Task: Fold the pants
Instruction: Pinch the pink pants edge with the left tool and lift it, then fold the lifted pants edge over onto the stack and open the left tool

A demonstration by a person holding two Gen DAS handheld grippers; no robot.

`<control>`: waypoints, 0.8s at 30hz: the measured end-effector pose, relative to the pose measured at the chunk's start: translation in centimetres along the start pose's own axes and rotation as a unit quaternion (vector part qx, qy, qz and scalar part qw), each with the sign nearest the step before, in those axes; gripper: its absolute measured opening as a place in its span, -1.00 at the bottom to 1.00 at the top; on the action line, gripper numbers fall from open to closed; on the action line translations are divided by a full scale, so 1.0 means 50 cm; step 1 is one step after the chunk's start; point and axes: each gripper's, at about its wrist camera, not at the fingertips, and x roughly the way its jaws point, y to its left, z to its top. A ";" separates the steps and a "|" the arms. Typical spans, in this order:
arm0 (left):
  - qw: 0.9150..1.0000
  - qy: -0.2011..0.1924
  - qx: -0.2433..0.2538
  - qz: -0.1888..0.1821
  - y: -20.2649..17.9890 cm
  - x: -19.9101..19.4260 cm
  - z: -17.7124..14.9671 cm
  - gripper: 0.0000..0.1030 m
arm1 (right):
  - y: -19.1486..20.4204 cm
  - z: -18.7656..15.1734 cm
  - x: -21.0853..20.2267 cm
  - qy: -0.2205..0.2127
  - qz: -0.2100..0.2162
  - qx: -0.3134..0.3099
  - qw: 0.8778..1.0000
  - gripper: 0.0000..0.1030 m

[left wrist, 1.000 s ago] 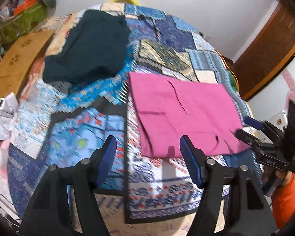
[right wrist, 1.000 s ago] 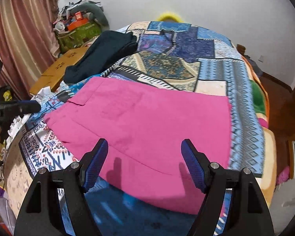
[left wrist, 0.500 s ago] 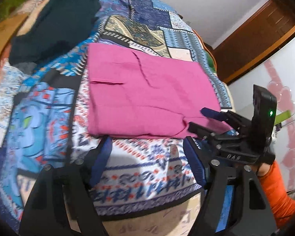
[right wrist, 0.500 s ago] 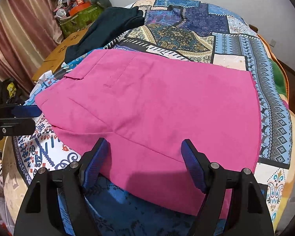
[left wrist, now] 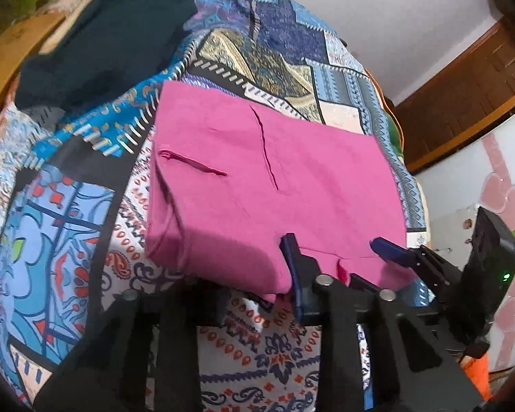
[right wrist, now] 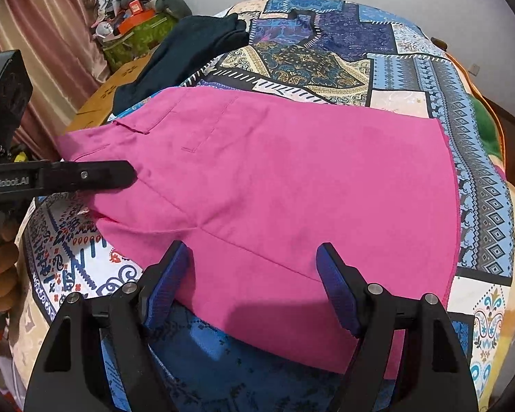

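The pink pants [left wrist: 274, 178] lie folded flat on the patchwork bedspread [left wrist: 68, 223]. My left gripper [left wrist: 264, 264] is at their near edge and its jaws are closing. One blue pad [left wrist: 290, 257] lies on top of the cloth; the other is hidden under the edge. The pads still stand apart. In the right wrist view its upper finger [right wrist: 103, 175] rests on the pants' [right wrist: 292, 178] left edge. My right gripper [right wrist: 254, 274] hangs open just above the pants' near edge, gripping nothing. Its blue fingertip [left wrist: 391, 250] also shows in the left wrist view.
A dark folded garment [left wrist: 103, 34] lies at the bed's far left, beside a cardboard box [right wrist: 103, 92]. Clutter [right wrist: 137, 17] and a curtain [right wrist: 51, 34] stand beyond it. A wooden door [left wrist: 463, 86] is to the right. A person's hand [right wrist: 0, 274] holds the left gripper.
My left gripper has dropped to the pants' near edge and its jaws have narrowed around the cloth. The right gripper sank toward the pants, then held still, open.
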 end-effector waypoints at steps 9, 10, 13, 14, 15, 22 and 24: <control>0.969 -0.118 0.142 0.162 -0.043 -0.106 -0.042 -0.62 | -0.044 -0.012 -0.060 -0.019 0.013 0.046 0.999 0.44; 0.964 -0.126 0.152 0.179 -0.041 -0.118 -0.048 -0.62 | -0.046 -0.015 -0.063 -0.020 0.007 0.044 0.999 0.44; 0.950 -0.142 0.178 0.214 -0.033 -0.145 -0.062 -0.63 | -0.039 -0.032 -0.065 -0.012 -0.013 0.021 1.000 0.44; 0.946 -0.148 0.185 0.223 -0.035 -0.151 -0.067 -0.63 | -0.030 -0.041 -0.057 -0.005 -0.018 0.008 1.000 0.43; 0.943 -0.154 0.193 0.224 -0.039 -0.158 -0.070 -0.63 | -0.026 -0.045 -0.051 -0.002 -0.021 -0.001 1.000 0.43; 0.922 -0.188 0.263 0.211 -0.139 -0.158 -0.049 -0.67 | -0.036 -0.054 -0.042 -0.006 -0.016 0.011 1.000 0.43; 0.921 -0.186 0.279 0.196 -0.166 -0.150 -0.044 -0.68 | -0.034 -0.055 -0.042 -0.007 -0.018 0.009 1.000 0.43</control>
